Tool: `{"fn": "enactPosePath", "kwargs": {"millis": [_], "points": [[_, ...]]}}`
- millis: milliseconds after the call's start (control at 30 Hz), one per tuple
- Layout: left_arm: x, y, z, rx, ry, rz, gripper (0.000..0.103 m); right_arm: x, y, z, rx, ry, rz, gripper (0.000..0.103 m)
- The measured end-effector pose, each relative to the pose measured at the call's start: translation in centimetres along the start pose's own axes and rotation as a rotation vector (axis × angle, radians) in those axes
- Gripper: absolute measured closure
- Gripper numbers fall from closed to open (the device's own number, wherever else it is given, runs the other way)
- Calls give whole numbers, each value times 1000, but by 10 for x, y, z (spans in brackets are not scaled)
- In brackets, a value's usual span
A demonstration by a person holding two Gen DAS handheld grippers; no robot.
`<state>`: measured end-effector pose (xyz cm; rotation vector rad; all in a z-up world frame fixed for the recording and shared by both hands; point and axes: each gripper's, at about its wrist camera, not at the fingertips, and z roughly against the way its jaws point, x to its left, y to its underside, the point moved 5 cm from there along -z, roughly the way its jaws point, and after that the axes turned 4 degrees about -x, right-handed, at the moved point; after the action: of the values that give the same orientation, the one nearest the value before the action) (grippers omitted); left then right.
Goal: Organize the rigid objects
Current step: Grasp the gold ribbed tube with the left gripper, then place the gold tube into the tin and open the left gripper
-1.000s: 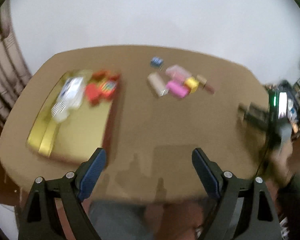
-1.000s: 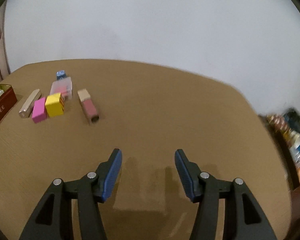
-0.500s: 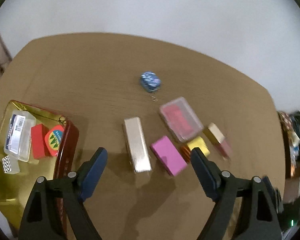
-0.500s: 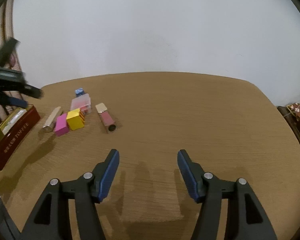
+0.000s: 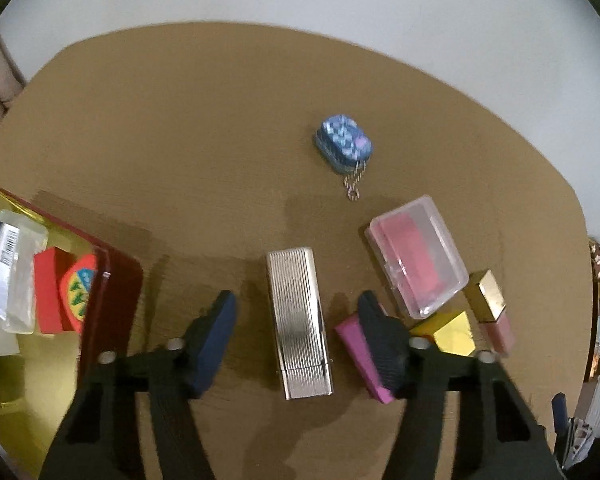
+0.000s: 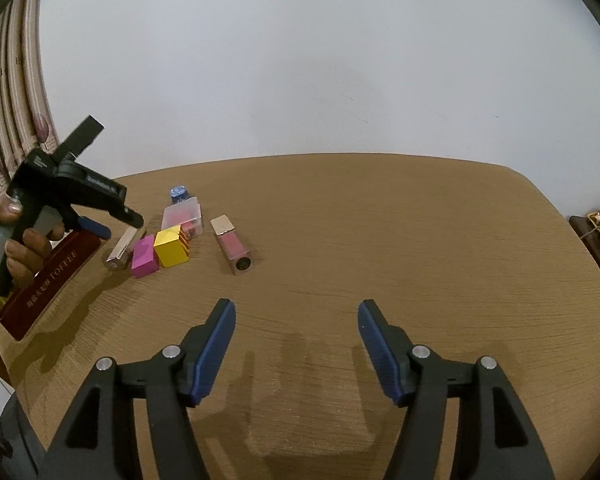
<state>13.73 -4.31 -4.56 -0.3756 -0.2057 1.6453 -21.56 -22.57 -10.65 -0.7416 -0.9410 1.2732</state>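
My left gripper point(image 5: 298, 312) is open, its jaws straddling a ribbed silver case point(image 5: 299, 320) lying flat on the brown table point(image 5: 180, 120). Right of it lie a magenta block point(image 5: 360, 354), a yellow box point(image 5: 448, 332), a clear case with pink contents point(image 5: 416, 256), a pink lip-gloss tube point(image 5: 494, 312) and a blue patterned tin point(image 5: 343, 146). A red and gold tin box point(image 5: 112, 280) at the left holds several items. My right gripper point(image 6: 296, 328) is open and empty above bare table. The left gripper point(image 6: 112, 216) shows in the right wrist view over the silver case point(image 6: 121, 248).
In the right wrist view the table's right edge point(image 6: 572, 248) is close, with dark furniture point(image 6: 598, 232) beyond. A white wall stands behind the table. Curtains point(image 6: 8, 100) hang at the far left. The red box point(image 6: 48, 284) sits at the table's left edge.
My left gripper has moved forward and down over the cluster and now straddles the silver case. My right gripper has stayed almost in place.
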Motion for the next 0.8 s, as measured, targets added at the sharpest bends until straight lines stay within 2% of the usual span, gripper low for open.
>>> {"fn": "enactPosePath", "kwargs": {"millis": [133, 233, 267, 400, 500, 633, 700, 800], "points": [[5, 1, -12, 26, -4, 9, 62, 0, 0, 2, 0, -3, -1, 37], [7, 0, -10, 7, -16, -10, 64, -2, 0, 4, -3, -6, -4, 37], [5, 1, -9, -3, -24, -22, 76, -2, 0, 5, -4, -6, -6, 37], [2, 9, 3, -35, -1, -51, 78, -3, 0, 6, -6, -4, -10, 37], [0, 20, 32, -80, 26, -69, 78, -4, 1, 6, -5, -2, -15, 37], [12, 41, 94, -146, 52, -110, 77, -4, 0, 3, 6, 1, -13, 37], [33, 50, 123, -167, 32, -131, 77, -3, 1, 1, 14, 5, -10, 37], [77, 60, 142, -134, -2, -141, 77, -1, 1, -2, 23, 11, -3, 37]]}}
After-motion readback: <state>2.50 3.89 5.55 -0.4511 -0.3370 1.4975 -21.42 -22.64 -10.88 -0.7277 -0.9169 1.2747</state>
